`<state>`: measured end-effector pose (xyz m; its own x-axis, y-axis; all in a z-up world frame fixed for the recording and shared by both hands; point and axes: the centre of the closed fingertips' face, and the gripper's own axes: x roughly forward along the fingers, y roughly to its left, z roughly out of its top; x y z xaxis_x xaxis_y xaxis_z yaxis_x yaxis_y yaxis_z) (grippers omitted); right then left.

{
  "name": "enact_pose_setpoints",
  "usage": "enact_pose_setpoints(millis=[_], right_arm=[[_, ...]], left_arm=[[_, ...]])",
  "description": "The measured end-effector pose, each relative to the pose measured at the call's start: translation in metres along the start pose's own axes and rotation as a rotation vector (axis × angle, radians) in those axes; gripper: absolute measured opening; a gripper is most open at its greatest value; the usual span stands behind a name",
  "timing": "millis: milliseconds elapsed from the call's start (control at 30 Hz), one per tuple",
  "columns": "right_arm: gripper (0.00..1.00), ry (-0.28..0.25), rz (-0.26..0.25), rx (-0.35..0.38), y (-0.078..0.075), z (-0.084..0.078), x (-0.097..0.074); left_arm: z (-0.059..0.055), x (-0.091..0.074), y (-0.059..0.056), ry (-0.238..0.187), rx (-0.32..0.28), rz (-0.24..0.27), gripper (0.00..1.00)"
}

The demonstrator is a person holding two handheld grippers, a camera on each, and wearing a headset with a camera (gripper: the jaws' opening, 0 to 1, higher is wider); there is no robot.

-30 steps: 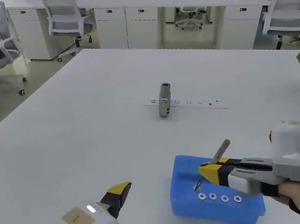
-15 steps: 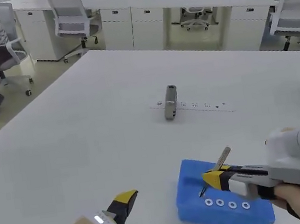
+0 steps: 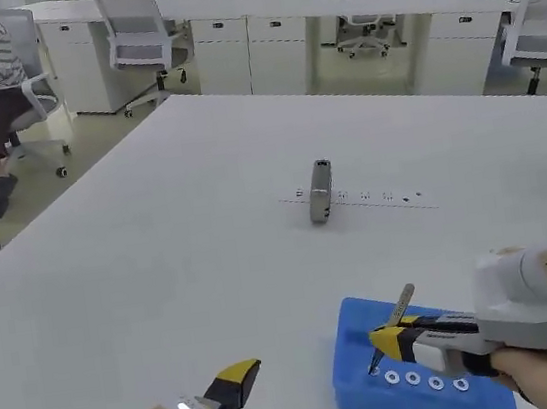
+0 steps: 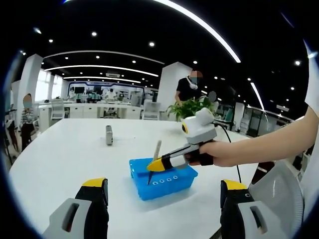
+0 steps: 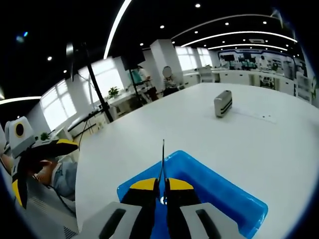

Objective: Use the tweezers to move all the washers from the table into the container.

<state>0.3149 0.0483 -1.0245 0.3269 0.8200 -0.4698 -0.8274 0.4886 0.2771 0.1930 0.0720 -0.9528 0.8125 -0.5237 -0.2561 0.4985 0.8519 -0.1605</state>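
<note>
A blue container point(image 3: 349, 381) sits near the table's front edge, with a row of several washers point(image 3: 425, 381) inside it. My right gripper point(image 3: 380, 339) is shut on a pair of tweezers point(image 3: 401, 305), whose tips point down into the container's left part. In the left gripper view the tweezers point(image 4: 156, 151) stand tilted over the container point(image 4: 149, 191) and the washers point(image 4: 166, 180). The right gripper view looks along the tweezers point(image 5: 162, 157) from my shut right gripper point(image 5: 161, 185), above the blue container point(image 5: 234, 196). My left gripper point(image 3: 240, 379) is open and holds nothing, left of the container.
A small grey device point(image 3: 321, 190) stands mid-table, next to a faint line of small marks point(image 3: 383, 196). White table point(image 3: 159, 250) stretches left and back. Office chairs, desks and a seated person are beyond the table's far edge.
The head camera has shifted, so the scene sits lower and further right. The right gripper keeps the tweezers over the container's left part; the left gripper stays open.
</note>
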Motion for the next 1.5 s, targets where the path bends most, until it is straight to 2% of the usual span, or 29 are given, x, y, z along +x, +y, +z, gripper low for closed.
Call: enact_pose_setpoints(millis=[533,767,967,1133,1500], right_arm=[[0.03,0.034,-0.015,-0.047,-0.003,-0.007,0.004],[0.03,0.047,-0.012,-0.136,0.003,-0.008,0.006],[0.04,0.046,-0.012,-0.154,0.003,-0.008,0.005],[0.04,0.033,-0.015,-0.161,0.004,-0.006,0.004],[0.04,-0.063,-0.023,-0.115,0.006,0.014,-0.008]], left_arm=[[-0.002,-0.001,0.001,0.014,0.015,0.01,0.95],[-0.004,0.0,0.0,0.025,0.019,0.008,0.95],[-0.005,0.0,0.0,0.032,0.022,0.007,0.95],[-0.004,0.0,0.001,0.028,0.019,0.013,0.95],[-0.007,0.001,-0.002,0.043,0.021,-0.004,0.94]])
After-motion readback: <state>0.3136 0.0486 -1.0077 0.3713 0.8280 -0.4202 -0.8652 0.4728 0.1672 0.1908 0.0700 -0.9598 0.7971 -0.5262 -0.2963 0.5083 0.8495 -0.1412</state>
